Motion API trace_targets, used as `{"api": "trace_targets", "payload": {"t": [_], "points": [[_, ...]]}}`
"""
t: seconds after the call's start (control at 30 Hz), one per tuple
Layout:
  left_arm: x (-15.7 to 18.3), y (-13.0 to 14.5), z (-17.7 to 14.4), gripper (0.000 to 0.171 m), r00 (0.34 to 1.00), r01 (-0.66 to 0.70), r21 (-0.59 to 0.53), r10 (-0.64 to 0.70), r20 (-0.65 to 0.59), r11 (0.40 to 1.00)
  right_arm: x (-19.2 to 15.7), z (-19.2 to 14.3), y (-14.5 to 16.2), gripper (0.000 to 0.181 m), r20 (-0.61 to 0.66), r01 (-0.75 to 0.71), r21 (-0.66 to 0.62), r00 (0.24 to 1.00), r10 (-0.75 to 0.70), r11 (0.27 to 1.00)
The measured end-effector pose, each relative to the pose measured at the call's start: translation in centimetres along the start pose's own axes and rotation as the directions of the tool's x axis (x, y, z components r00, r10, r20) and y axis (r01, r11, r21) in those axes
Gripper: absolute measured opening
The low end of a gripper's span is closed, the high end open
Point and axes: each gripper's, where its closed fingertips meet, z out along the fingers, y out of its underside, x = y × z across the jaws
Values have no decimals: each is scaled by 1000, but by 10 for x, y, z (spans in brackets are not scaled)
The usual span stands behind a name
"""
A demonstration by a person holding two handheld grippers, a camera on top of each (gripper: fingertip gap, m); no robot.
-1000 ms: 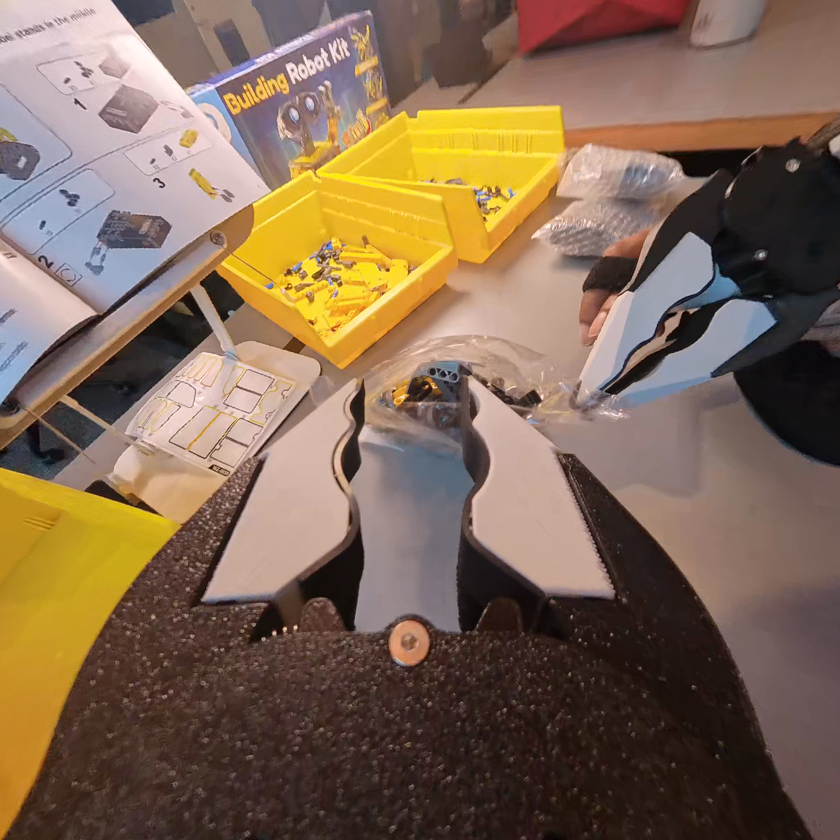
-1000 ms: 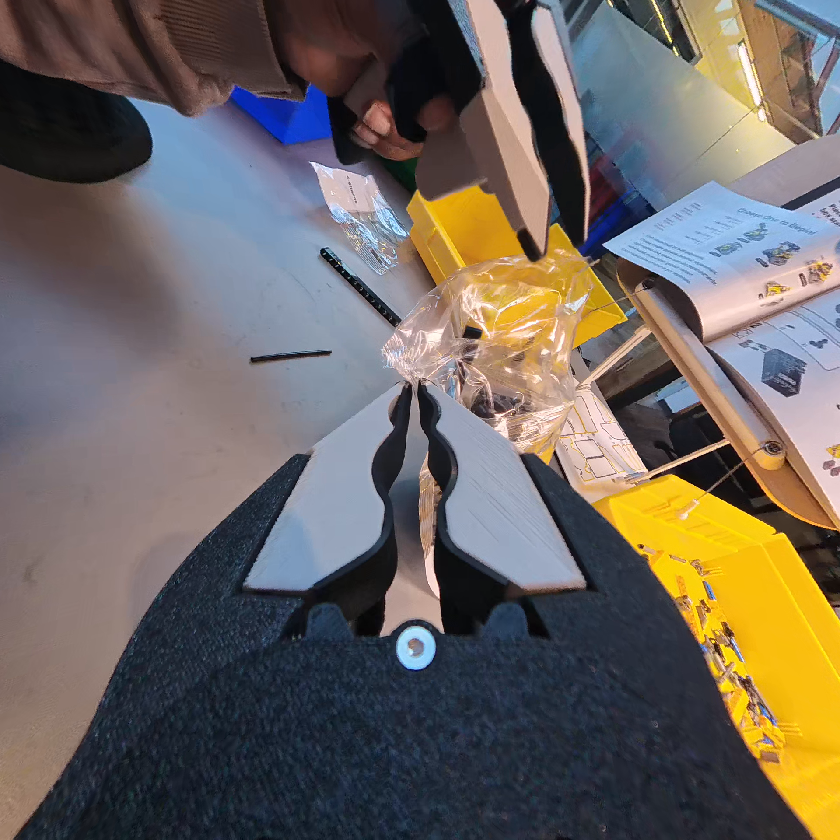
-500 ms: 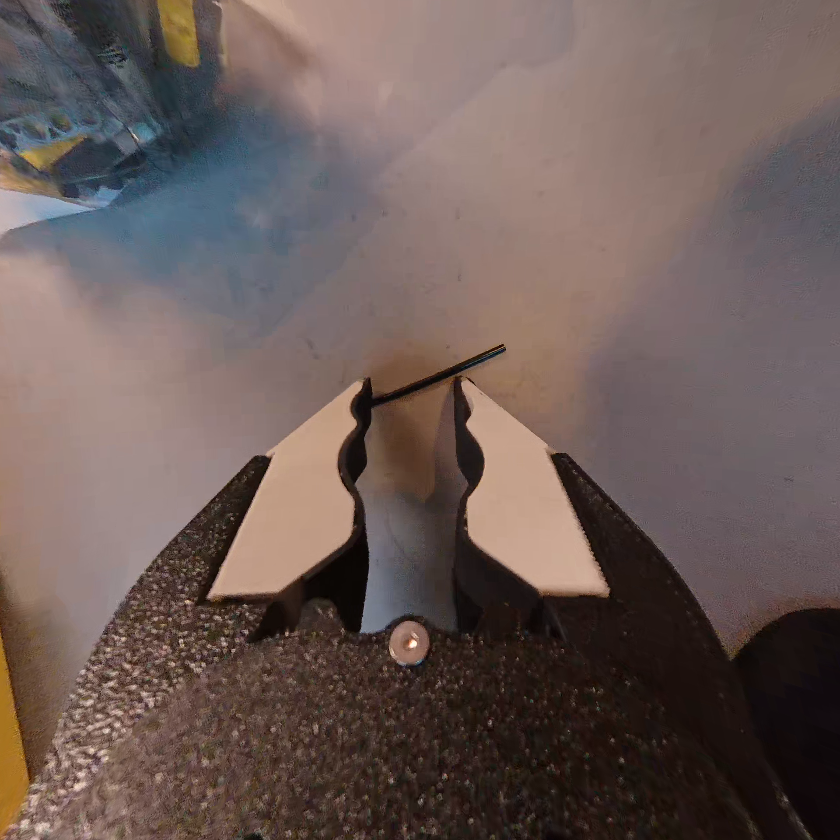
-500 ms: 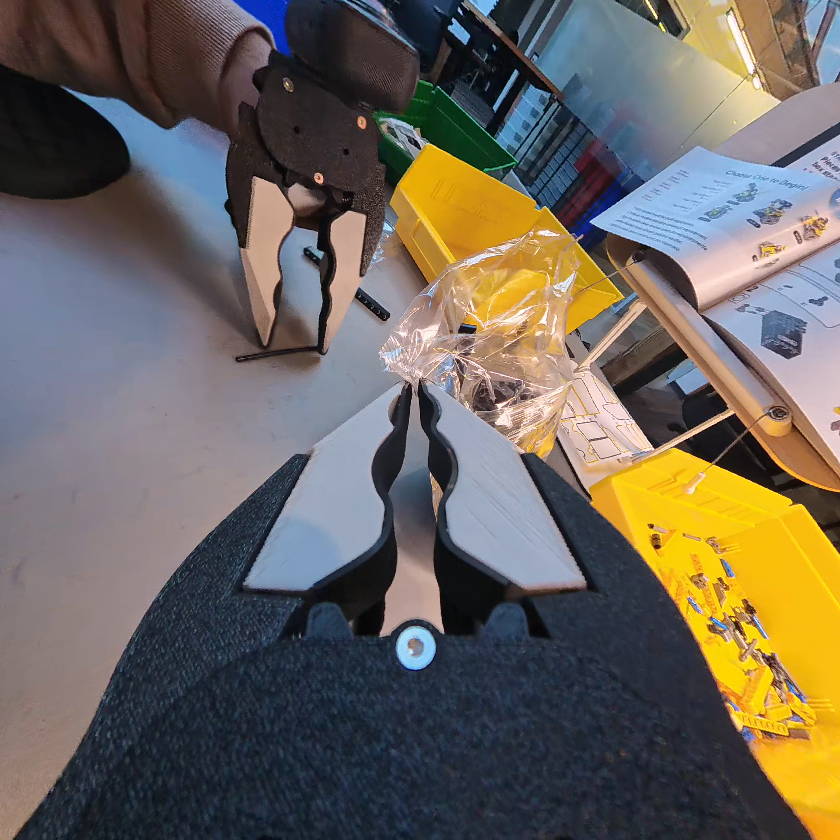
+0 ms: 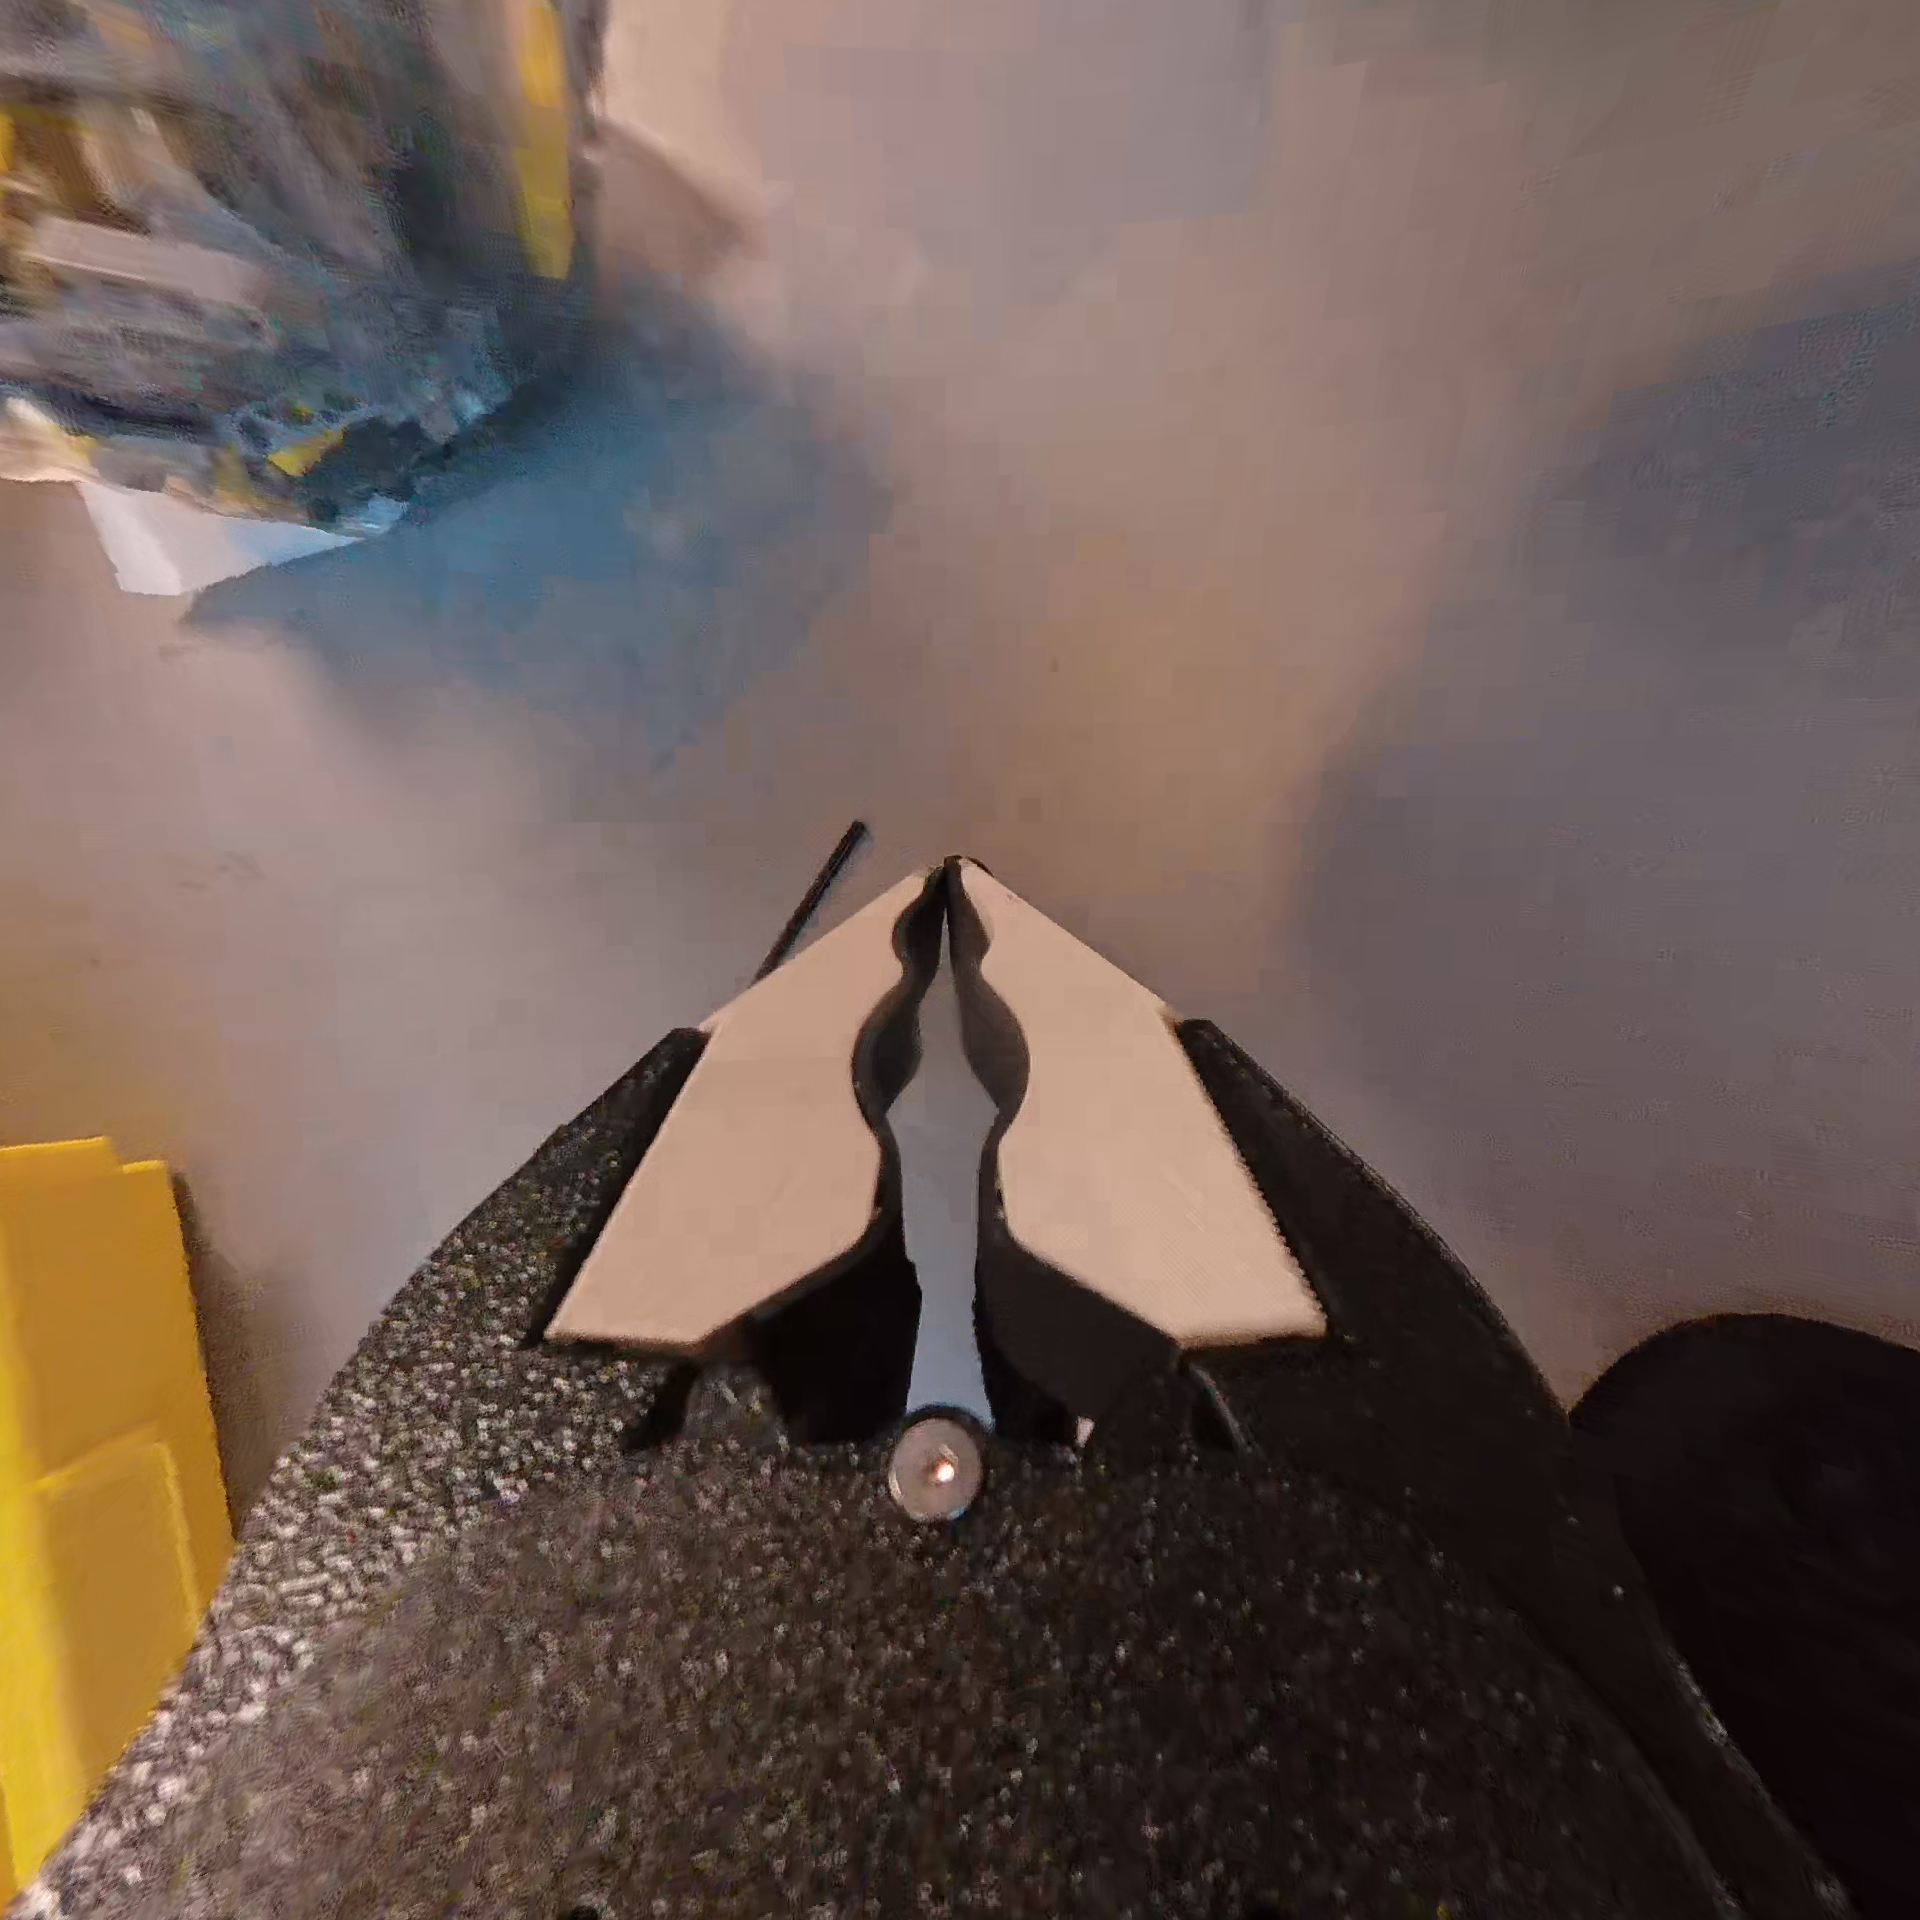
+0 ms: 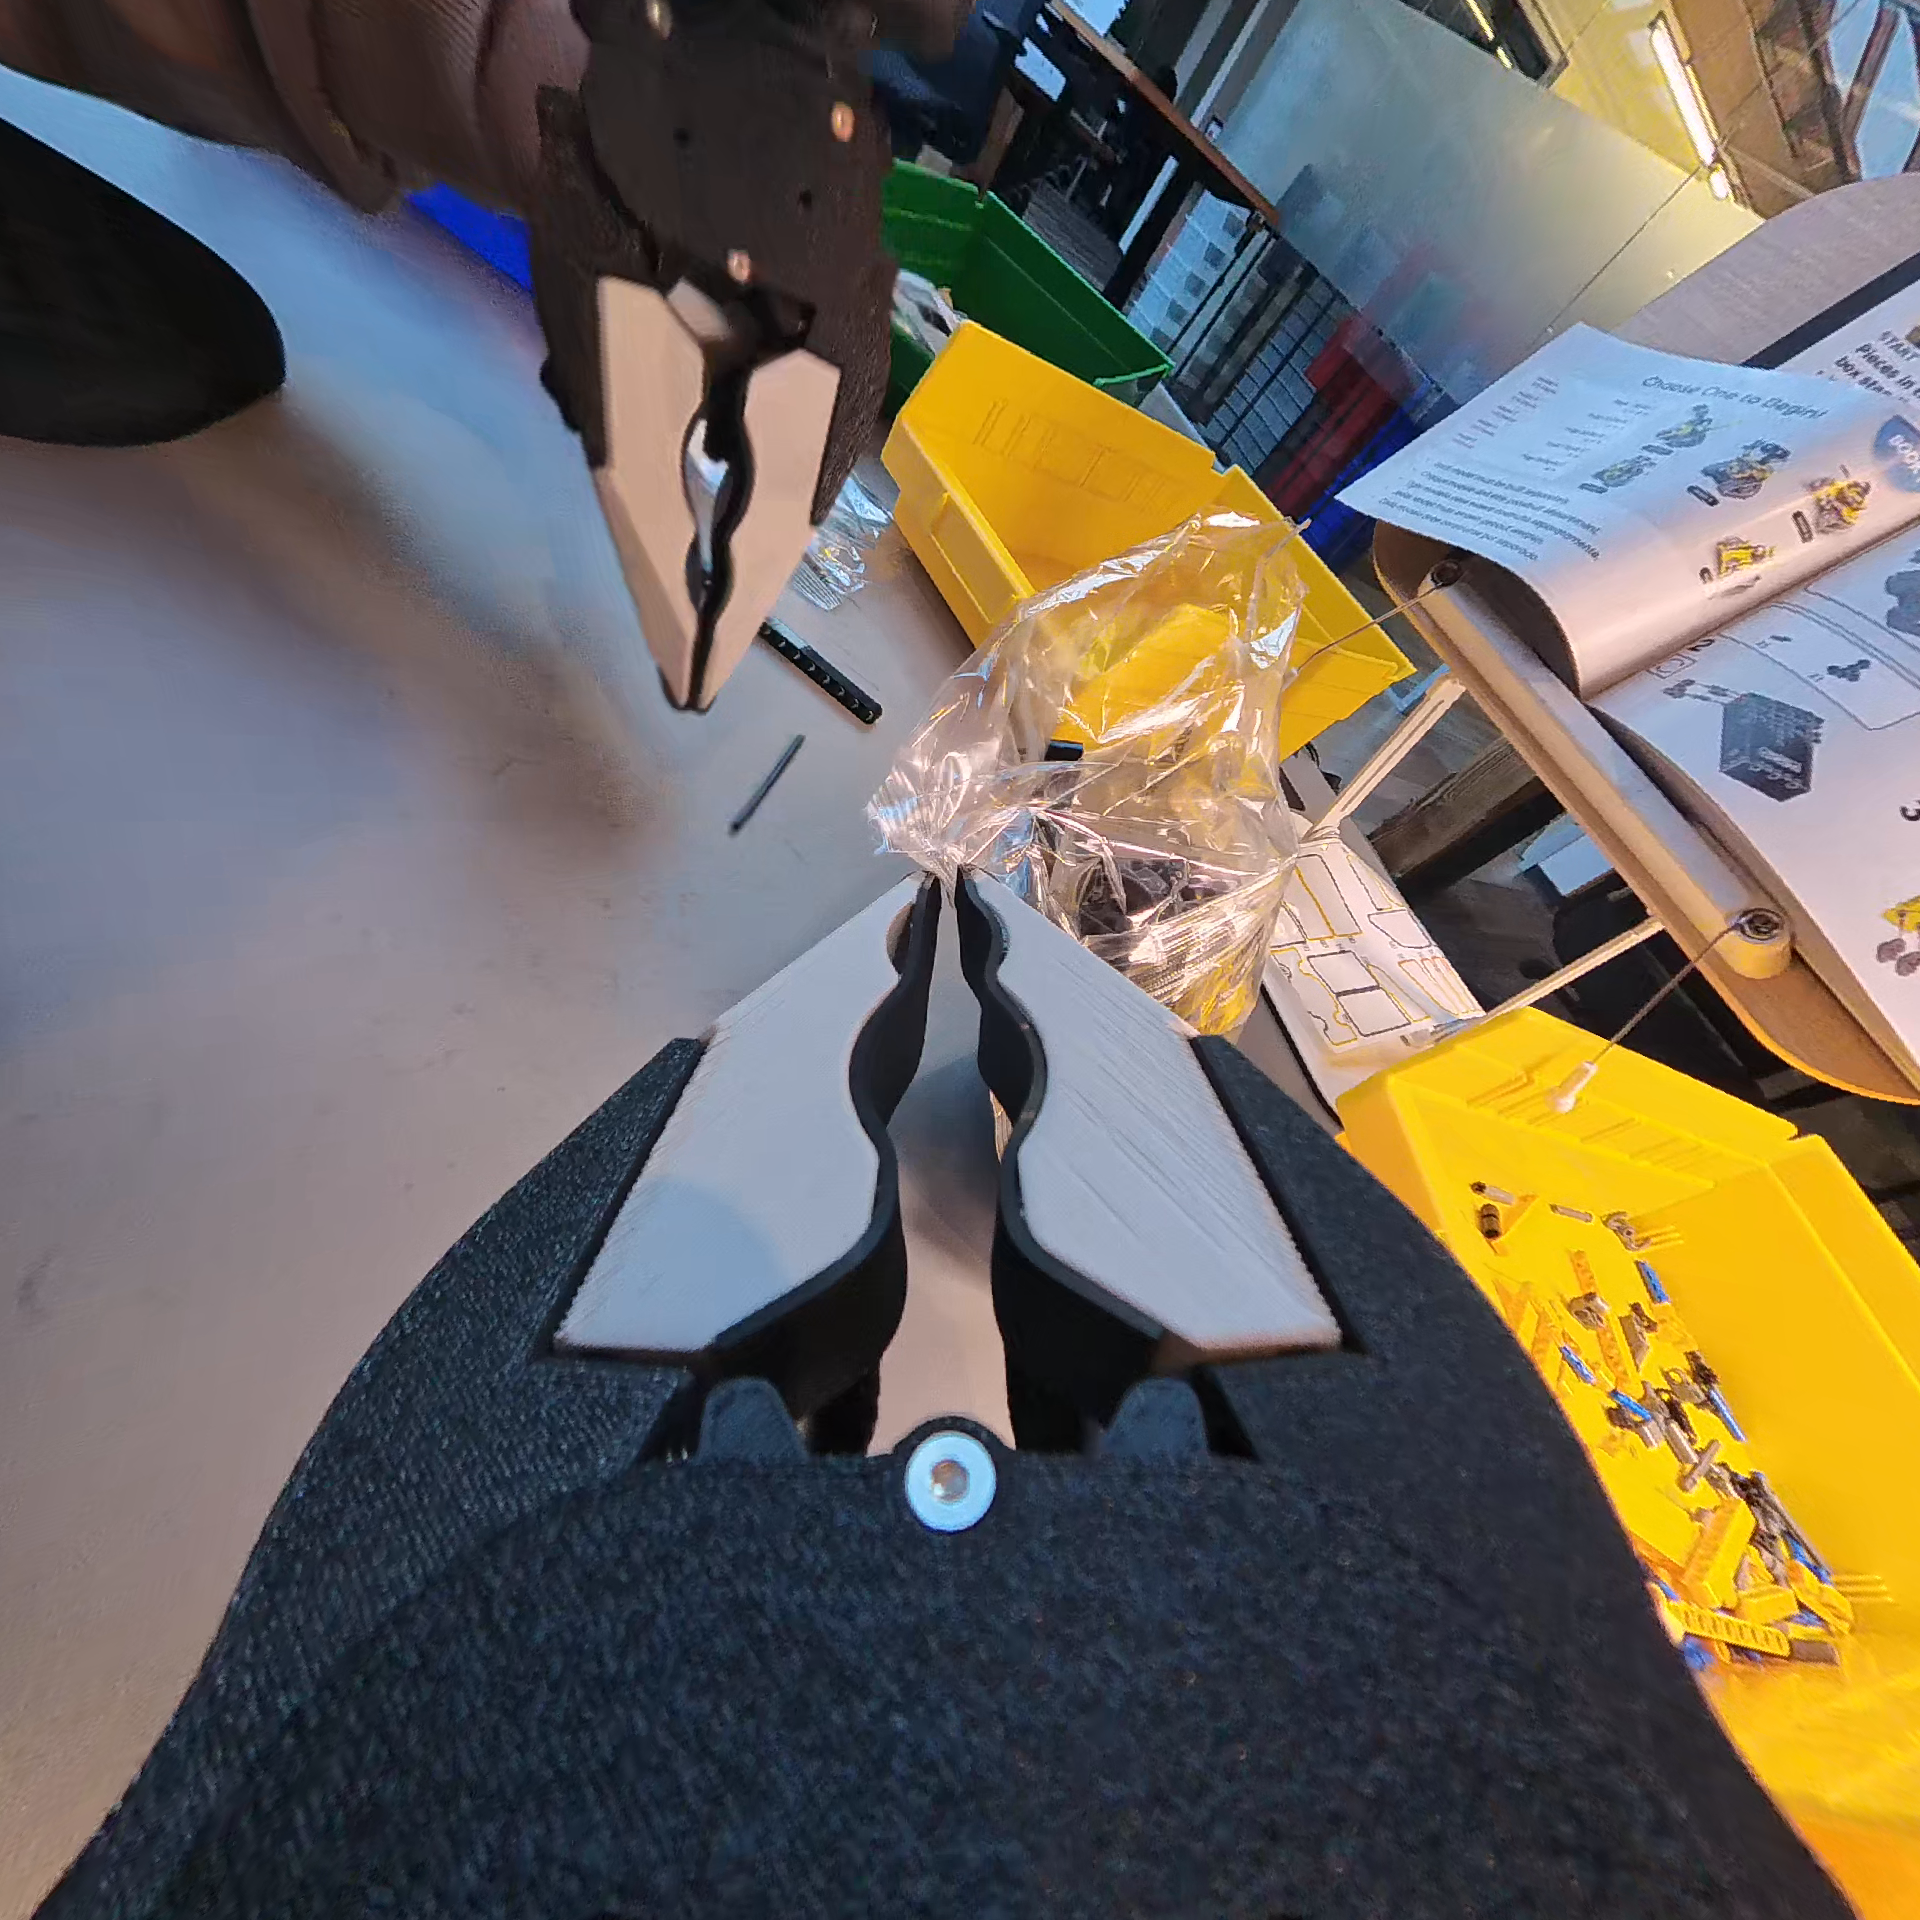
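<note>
- My right gripper pinches the clear bag by its corner — the thin film could slip or tear.
- Left of the bag, my left gripper is closed and empty — the black rod lies just beside its tips.

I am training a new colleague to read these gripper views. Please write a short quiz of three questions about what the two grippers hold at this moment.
1. True or false: the left gripper is holding the thin black rod.
2. What does the right gripper pinch? A: a yellow bin. B: the clear plastic bag. C: the open booklet.
3. Where does the thin black rod lie?

Key
1. False: its jaws are shut on nothing.
2. B
3. Flat on the table, near the left gripper but not between its jaws.
</note>
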Motion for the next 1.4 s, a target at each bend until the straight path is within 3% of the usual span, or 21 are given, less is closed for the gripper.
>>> {"api": "trace_targets", "payload": {"t": [0.13,0.23,0.33,0.5,0.57,0.6,0.63,0.9,1.03,1.1,1.4], "points": [[-30,-72,-70,0,988,6,270,-47,146,963,-2,2,-1,2,12,-6,6,1000,6,1000],[-52,-90,-84,0,961,-57,210,-3,275,976,-6,5,0,2,22,9,-6,1000,-9,1000],[-64,-59,-56,0,974,32,85,-50,219,996,-4,2,0,2,4,32,-21,999,-32,999],[-87,28,12,25,964,243,-78,-232,132,967,1,-2,-1,2,-2,5,0,1000,-5,1000],[-89,45,24,17,960,262,-102,-248,132,960,0,-2,-1,2,-1,8,-2,1000,-8,1000],[-89,40,23,1,959,264,-62,-255,120,963,0,-2,-1,2,-1,8,-2,1000,-8,1000],[-87,41,22,0,960,264,-76,-255,114,961,1,-2,-1,2,-1,7,-1,1000,-7,1000],[-83,45,24,0,973,209,-132,-192,128,969,-2,0,0,2,9,7,-6,1000,-7,1000],[-90,27,16,0,975,173,-46,-165,148,984,0,-1,-1,2,2,6,-3,1000,-6,1000],[-93,29,17,17,980,143,-74,-131,148,987,-1,0,-1,2,6,3,-4,1000,-3,1000],[-88,44,26,1,987,160,-161,-158,21,974,0,-2,1,2,3,0,-7,1000,0,1000]]}}
